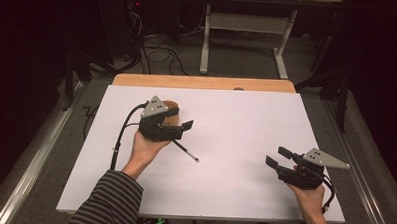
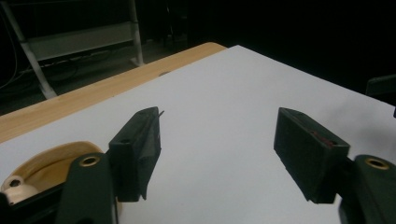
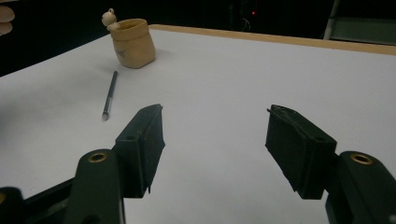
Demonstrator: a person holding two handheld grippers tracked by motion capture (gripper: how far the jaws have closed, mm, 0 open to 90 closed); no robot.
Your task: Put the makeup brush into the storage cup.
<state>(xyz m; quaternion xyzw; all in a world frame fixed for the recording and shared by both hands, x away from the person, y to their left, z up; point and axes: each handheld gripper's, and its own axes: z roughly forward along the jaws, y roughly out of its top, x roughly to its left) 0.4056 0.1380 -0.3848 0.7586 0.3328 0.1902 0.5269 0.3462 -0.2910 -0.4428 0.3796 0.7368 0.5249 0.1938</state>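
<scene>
The left gripper (image 1: 178,126) had its jaws wide apart with nothing between them; they faced bare white desk (image 2: 224,107) in the left gripper view. Just beside the left jaw, low at the frame's edge, sat the tan rim of the cup (image 2: 51,161), with a small pale knob on its lip. In the high view that gripper hung over the cup (image 1: 171,107) and hid most of it.

The pen (image 1: 186,152) lay flat on the desk, just below the left gripper, slanting down toward the right. It was outside the cup and near it, not touching it as far as the right gripper view showed (image 3: 110,94).

The right gripper (image 1: 280,159) rested low at the desk's near right side, well apart from pen and cup, its jaws also spread and empty.

Judging from this, the step in hand was picking up the pen with the left gripper. To do it well, the jaws should come down across the pen's width near its middle, one jaw on each side, low enough to meet the thin barrel without scraping the desk. A grip too near the tip would let it tilt.

The cup stood upright on the desk (image 3: 134,43), open at the top. Its inside was too dark and shallowly seen to tell whether anything was in it.
</scene>
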